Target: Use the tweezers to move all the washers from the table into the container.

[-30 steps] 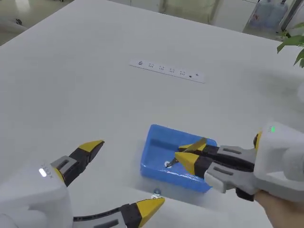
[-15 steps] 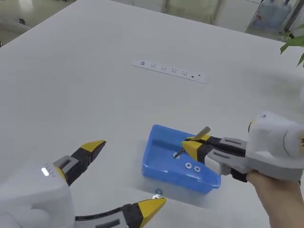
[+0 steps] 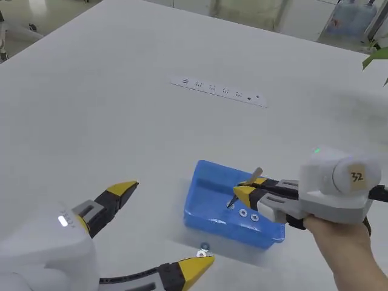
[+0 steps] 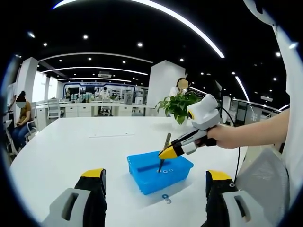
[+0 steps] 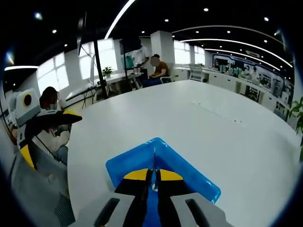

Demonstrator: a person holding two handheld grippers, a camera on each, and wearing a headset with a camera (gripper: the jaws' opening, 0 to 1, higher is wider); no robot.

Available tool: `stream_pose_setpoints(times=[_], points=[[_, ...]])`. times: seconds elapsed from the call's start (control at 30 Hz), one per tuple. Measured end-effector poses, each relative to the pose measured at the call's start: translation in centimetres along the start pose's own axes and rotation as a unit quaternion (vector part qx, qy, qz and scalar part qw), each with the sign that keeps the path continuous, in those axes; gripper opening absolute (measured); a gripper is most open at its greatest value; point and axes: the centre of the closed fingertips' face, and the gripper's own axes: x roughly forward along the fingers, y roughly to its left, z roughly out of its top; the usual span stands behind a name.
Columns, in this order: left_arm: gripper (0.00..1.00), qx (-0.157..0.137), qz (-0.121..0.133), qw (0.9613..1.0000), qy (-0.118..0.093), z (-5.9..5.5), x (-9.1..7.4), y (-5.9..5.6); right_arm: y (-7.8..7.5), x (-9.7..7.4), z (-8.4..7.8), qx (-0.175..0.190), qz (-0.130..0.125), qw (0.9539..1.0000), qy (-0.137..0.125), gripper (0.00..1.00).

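Two small silver metal washers [image 3: 243,213] lie flat on the floor of the blue rectangular plastic container [image 3: 209,168], close together, toward the side nearer the person. Just beside them is the lower tip of the thin metal tweezers [image 3: 235,199], which slant down into the container; whether the tip touches the floor cannot be told. The right gripper [image 3: 242,193] has its yellow-tipped jaws pressed together, pinching the tweezers partway along their length, with the upper end sticking out above the jaws. In the right gripper view the tweezers [image 5: 154,163] run straight out between the closed jaws over the container's corner [image 5: 124,166].

Outside the container, near its closer wall, two loose washers [image 4: 166,198] rest on the white tabletop [image 3: 109,109], one bluish, one grey. They lie between the jaws of the left gripper [image 3: 167,224], nearer the right-hand one. The left jaws are spread wide and hold nothing.

A white power strip [image 3: 221,91] lies farther back on the tabletop, well apart.
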Motion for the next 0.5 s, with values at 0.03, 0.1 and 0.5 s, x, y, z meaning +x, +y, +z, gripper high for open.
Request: stream_pose_setpoints(times=[0.03,0.1,0.5], points=[[0.88,-0.001,-0.001,1.0,0.0,0.0,0.0,0.0,0.0,0.1,-0.1,0.002,0.0,1.0,0.002,0.02],[0.88,0.0,-0.003,1.0,0.001,0.0,0.0,-0.1,-0.2,0.3,-0.4,0.003,-0.001,1.0,0.007,0.02],[0.88,0.001,0.005,1.0,0.003,-0.1,0.0,0.2,-0.5,0.7,-1.1,0.001,-0.004,0.9999,0.016,0.02]])
